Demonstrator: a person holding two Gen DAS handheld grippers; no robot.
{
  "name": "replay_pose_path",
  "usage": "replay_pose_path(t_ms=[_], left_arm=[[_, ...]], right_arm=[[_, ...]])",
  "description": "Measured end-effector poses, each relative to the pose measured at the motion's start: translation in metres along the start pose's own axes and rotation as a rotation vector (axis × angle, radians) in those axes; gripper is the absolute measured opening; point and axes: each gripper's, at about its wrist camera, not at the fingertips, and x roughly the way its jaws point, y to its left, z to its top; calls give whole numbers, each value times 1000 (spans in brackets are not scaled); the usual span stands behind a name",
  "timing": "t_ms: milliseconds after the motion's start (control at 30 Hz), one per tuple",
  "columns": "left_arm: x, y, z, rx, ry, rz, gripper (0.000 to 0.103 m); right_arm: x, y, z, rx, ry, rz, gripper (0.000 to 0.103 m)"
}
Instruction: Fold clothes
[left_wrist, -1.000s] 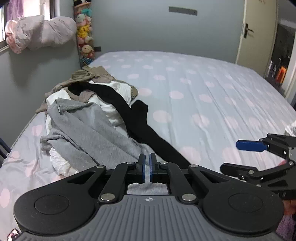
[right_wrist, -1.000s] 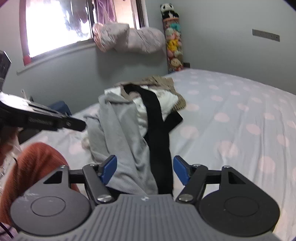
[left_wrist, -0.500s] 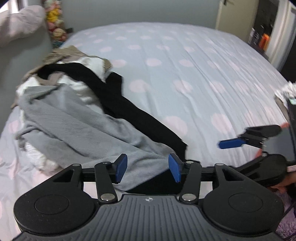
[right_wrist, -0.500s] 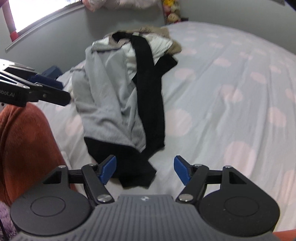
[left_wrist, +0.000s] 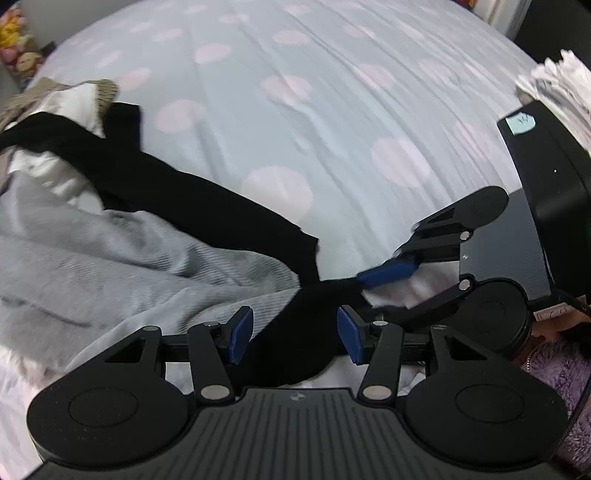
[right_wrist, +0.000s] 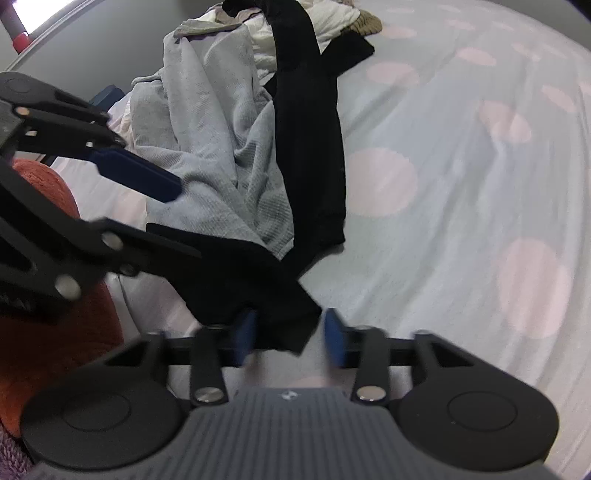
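Now, step in hand: we judge this to be the first pinch on the black garment (right_wrist: 314, 155), taking its near hem with both tools before any fold.
Right gripper (right_wrist: 291, 338): its jaws are closing, with the hem corner of the black garment between the blue pads; we see no firm pinch yet, so we treat the cloth as not yet held.
Left gripper (left_wrist: 293, 338): its pads stand apart over black fabric at six o'clock of its view, and nothing is clamped.
How to grip: we let the right pads meet on black cloth alone, well inside the corner so it cannot slip out, then close the left on the same hem, at the other end.
Grey top (right_wrist: 214, 122): it lies at ten o'clock from the right tool, overlapping the black garment's left edge; we keep the left pads clear of it or both pieces lift together.
Black garment, far part: it runs toward twelve o'clock in the right view, up into the clothes pile (right_wrist: 295, 18).
Pull: we judge a slow draw toward us best, so the pile stays put.
Bed sheet (right_wrist: 461, 184): open dotted space at two o'clock suits laying it flat.
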Motion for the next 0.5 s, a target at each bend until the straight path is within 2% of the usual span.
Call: replay_pose_path(t_ms=[200,367,500], left_arm=[[18,-4,10,59,68,-8,48],[9,-9,9,207,97,-10,49],[-1,-13,5,297,130,-9,50]], right_arm=[[-12,-3,-5,-10,-77,81,11],[-26,7,-11,-102,-144,160,11],[-37,11,-13,-124,-203,173,11]])
